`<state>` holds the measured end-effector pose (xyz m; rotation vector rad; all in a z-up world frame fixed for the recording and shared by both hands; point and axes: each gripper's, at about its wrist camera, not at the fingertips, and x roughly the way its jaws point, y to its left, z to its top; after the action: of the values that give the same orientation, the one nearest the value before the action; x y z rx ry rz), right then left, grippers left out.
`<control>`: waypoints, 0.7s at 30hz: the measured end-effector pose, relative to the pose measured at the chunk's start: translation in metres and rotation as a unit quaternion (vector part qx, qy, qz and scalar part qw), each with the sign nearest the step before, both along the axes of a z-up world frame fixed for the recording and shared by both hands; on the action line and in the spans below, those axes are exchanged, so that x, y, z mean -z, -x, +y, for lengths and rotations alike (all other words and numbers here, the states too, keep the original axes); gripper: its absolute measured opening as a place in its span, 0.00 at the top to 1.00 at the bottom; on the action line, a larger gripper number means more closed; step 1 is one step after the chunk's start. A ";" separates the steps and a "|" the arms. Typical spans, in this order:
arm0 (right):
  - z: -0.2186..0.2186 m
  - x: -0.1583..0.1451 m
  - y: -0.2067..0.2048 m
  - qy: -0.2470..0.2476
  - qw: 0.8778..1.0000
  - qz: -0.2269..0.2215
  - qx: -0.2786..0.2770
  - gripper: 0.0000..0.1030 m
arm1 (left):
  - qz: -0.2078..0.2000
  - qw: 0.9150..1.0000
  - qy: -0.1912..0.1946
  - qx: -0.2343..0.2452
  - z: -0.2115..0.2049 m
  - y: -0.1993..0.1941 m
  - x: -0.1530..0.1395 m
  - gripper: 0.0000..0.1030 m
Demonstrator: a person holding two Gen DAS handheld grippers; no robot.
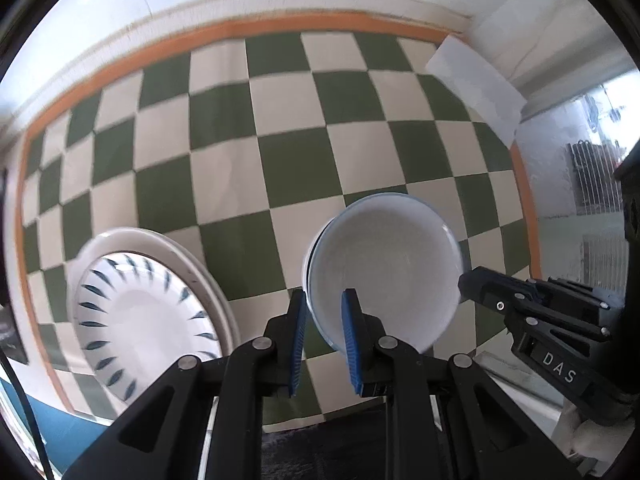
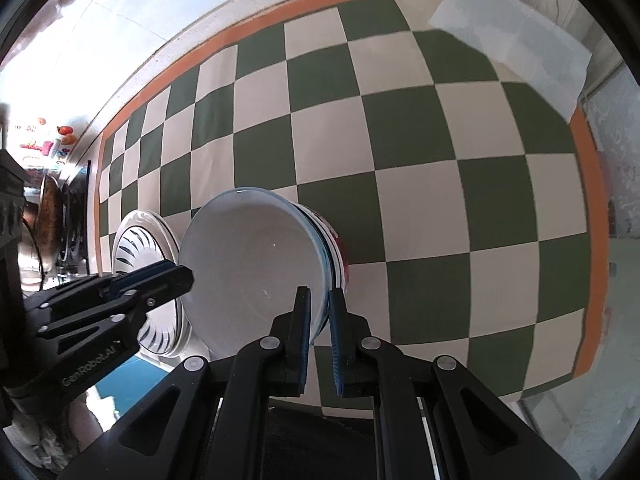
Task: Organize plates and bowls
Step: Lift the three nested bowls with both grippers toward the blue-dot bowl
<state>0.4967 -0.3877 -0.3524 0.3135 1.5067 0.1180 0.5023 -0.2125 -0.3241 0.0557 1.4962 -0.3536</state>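
A stack of white bowls (image 1: 384, 264) with a blue rim stands on the checkered cloth; it also shows in the right wrist view (image 2: 256, 264), where a red-patterned bowl sits lowest. My left gripper (image 1: 325, 336) straddles the stack's near-left rim, its jaws standing slightly apart around it. My right gripper (image 2: 319, 332) is shut on the stack's right rim. A stack of white plates (image 1: 148, 312) with dark leaf marks lies to the left, also visible in the right wrist view (image 2: 144, 248).
The green-and-white checkered cloth (image 1: 288, 152) with an orange border covers the table. A white paper sheet (image 2: 512, 40) lies at the far right corner. Kitchen clutter (image 2: 48, 200) stands beyond the table's left edge.
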 end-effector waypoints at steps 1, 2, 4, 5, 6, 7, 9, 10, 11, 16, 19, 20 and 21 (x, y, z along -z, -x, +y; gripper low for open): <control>0.001 -0.006 0.004 0.003 1.000 -0.008 -0.001 0.89 | -0.012 1.000 -0.001 0.006 0.000 0.005 -0.008 0.84; 0.002 -0.012 0.008 0.006 1.000 -0.016 -0.004 0.89 | -0.023 1.000 -0.004 0.010 0.001 0.010 -0.015 0.84; 0.007 -0.030 0.017 0.014 0.999 -0.035 -0.011 0.89 | -0.037 0.999 -0.006 0.018 0.002 0.019 -0.027 0.84; 0.009 -0.038 0.023 0.016 0.999 -0.044 -0.013 0.89 | -0.044 0.999 -0.007 0.020 0.004 0.024 -0.034 0.82; 0.010 -0.046 0.028 0.017 0.998 -0.052 -0.013 0.89 | -0.052 0.998 -0.008 0.022 0.005 0.028 -0.040 0.80; 0.010 -0.053 0.033 0.018 0.998 -0.057 -0.012 0.89 | -0.062 0.998 -0.004 0.026 0.006 0.034 -0.047 0.76; 0.012 -0.070 0.043 0.020 0.997 -0.073 -0.010 0.84 | -0.073 0.997 0.000 0.032 0.007 0.041 -0.057 0.75; 0.013 -0.078 0.049 0.021 0.996 -0.081 -0.009 0.80 | -0.077 0.996 0.007 0.034 0.009 0.045 -0.062 0.72; 0.013 -0.085 0.054 0.023 0.996 -0.089 -0.008 0.78 | -0.081 0.996 0.011 0.033 0.011 0.048 -0.067 0.69; 0.016 -0.120 0.077 0.030 0.992 -0.123 -0.005 0.60 | -0.102 0.994 0.030 0.034 0.018 0.061 -0.091 0.38; 0.016 -0.139 0.089 0.042 0.989 -0.144 -0.006 0.48 | -0.118 0.992 0.030 0.032 0.022 0.066 -0.101 0.19; 0.017 -0.144 0.092 0.047 0.988 -0.150 -0.008 0.46 | -0.123 0.992 0.029 0.032 0.023 0.067 -0.105 0.16; 0.017 -0.148 0.095 0.049 0.987 -0.155 -0.008 0.40 | -0.127 0.991 0.030 0.029 0.025 0.069 -0.108 0.15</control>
<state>0.4020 -0.3702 -0.2040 0.1932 1.2012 0.1005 0.4336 -0.1873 -0.2165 0.0943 1.2340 -0.4222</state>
